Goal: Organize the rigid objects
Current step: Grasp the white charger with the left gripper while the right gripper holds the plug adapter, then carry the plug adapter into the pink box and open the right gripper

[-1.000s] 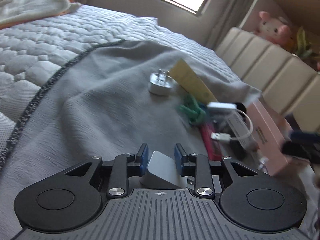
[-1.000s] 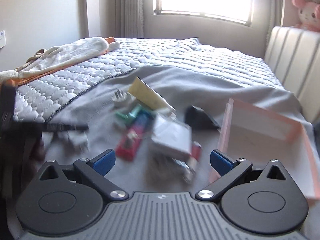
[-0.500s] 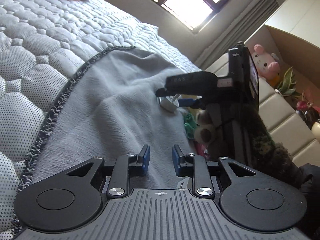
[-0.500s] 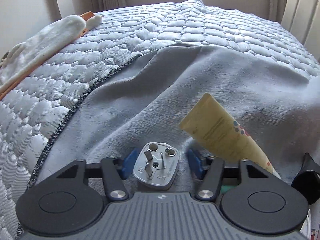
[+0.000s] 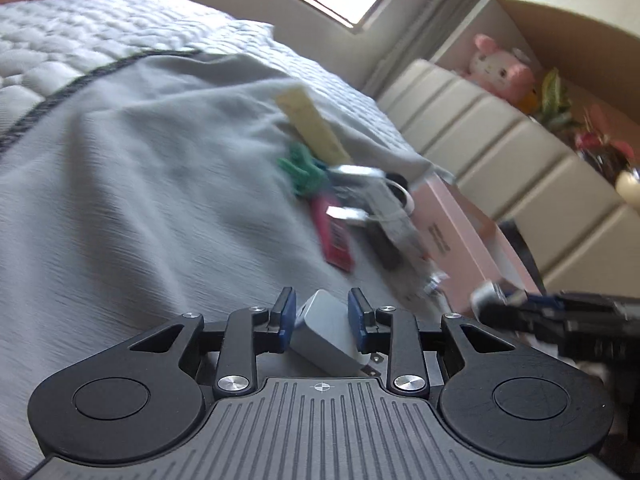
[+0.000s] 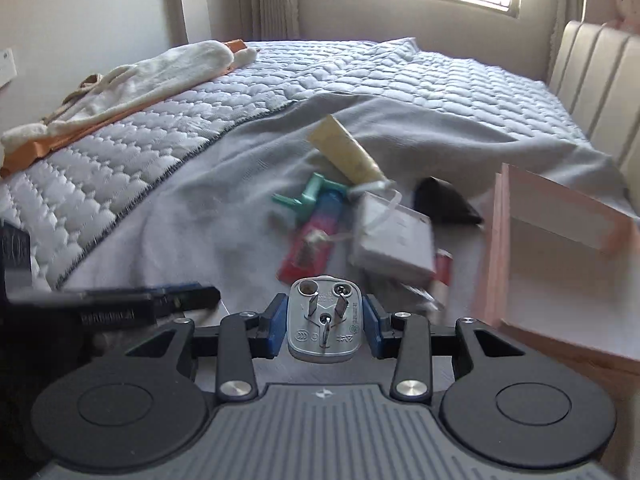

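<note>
The right gripper is closing on a grey plug; its pads press it. The left gripper is opening around a white charger.

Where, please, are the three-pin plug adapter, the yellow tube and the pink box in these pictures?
three-pin plug adapter [image 6: 325, 322], right wrist view, on its pinned face.
yellow tube [image 6: 347, 151], right wrist view, mid-body.
pink box [image 6: 560, 252], right wrist view, on its pale inner wall.

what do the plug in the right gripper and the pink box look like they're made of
Plug: pale grey body, likely moulded plastic with a smooth, slightly glossy face; its three prongs look like bright metal, catching the light. It sits between the right gripper's closing jaws.
Pink box: probably matte card or paperboard, judging by its thin flat walls and sharp folded edges.
</note>
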